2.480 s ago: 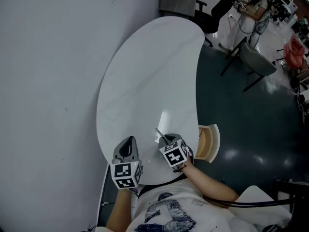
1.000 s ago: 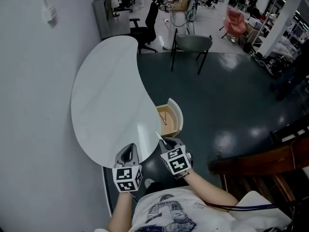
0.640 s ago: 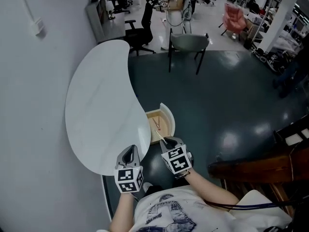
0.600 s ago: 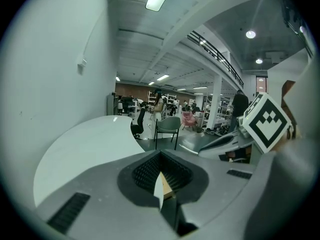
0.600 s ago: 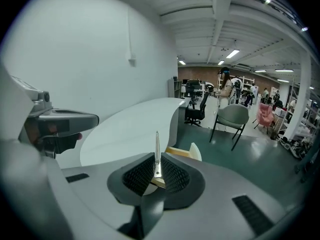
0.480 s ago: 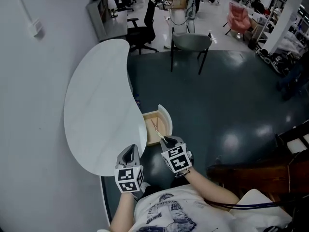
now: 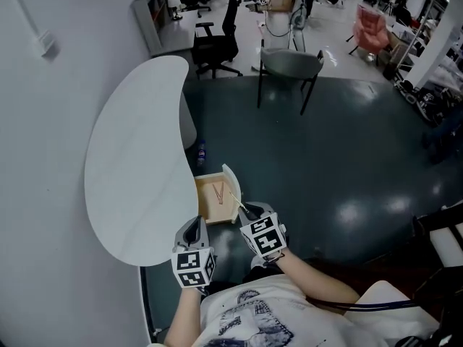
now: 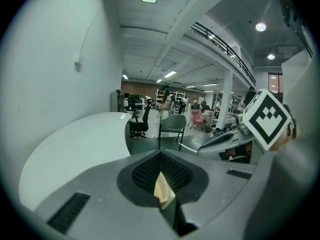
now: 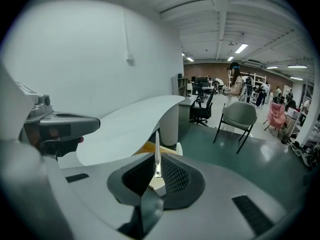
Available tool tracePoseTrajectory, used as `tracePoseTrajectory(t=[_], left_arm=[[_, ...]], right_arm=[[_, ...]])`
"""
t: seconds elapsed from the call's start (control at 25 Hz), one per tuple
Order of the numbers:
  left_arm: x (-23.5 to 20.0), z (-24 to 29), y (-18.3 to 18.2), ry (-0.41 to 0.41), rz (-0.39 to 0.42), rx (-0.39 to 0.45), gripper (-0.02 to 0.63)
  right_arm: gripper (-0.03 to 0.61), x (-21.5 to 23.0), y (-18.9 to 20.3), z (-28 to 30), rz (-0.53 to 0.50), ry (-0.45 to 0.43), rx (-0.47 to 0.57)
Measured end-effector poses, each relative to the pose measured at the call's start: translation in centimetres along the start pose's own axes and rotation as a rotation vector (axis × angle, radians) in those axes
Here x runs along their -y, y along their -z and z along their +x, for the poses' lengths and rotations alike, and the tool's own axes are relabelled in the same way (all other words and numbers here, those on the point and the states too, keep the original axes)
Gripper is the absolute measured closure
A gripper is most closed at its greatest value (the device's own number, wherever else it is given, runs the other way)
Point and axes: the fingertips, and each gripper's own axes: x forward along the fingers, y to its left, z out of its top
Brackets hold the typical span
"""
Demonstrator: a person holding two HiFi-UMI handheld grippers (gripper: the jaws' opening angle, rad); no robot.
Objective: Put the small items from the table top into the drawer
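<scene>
One table [image 7: 130, 165], one open drawer [image 7: 232, 186], two chairs [image 7: 289, 62] [image 7: 217, 45], one thin metal tool [image 7: 236, 199], one left gripper [image 7: 194, 223], one right gripper [image 7: 246, 210]

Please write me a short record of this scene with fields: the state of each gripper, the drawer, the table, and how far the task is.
left gripper: fingers together, nothing held
right gripper: fingers closed on a thin metal stick, which points forward
drawer: open, under the table's edge; thin reddish sticks lie inside
table: white, curved, against the wall
task state: the stick is held near the drawer's front, not yet inside
</scene>
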Motion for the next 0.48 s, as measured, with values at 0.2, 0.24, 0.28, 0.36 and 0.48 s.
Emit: tracePoseTrajectory(t=[0.2, 0.24, 0.28, 0.36, 0.48], left_arm=[[1.3, 0.6, -0.3, -0.037, 0.003, -0.003, 0.591], [1.1, 0.6, -0.4, -0.046, 0.004, -0.008, 0.591], [0.9, 0.6, -0.5, -0.055, 0.003, -0.013, 0.591], [0.3, 0.8, -0.6, -0.067, -0.001, -0.023, 0.591], [-0.3, 1.4, -0.7, -0.069, -0.002, -0.037, 0.591]], right_arm=[[0.525, 1.5, 0.3, 0.4, 0.000, -0.038, -0.005], [0.525, 1.4, 0.4, 0.5, 0.001, -0.047, -0.013], [0.525, 1.3, 0.5, 0.7, 0.003, -0.056, -0.019], [0.525, 1.1, 0.6, 1.1, 0.007, -0.068, -0.028], [0.525, 1.1, 0.9, 1.8, 0.021, -0.075, -0.045]])
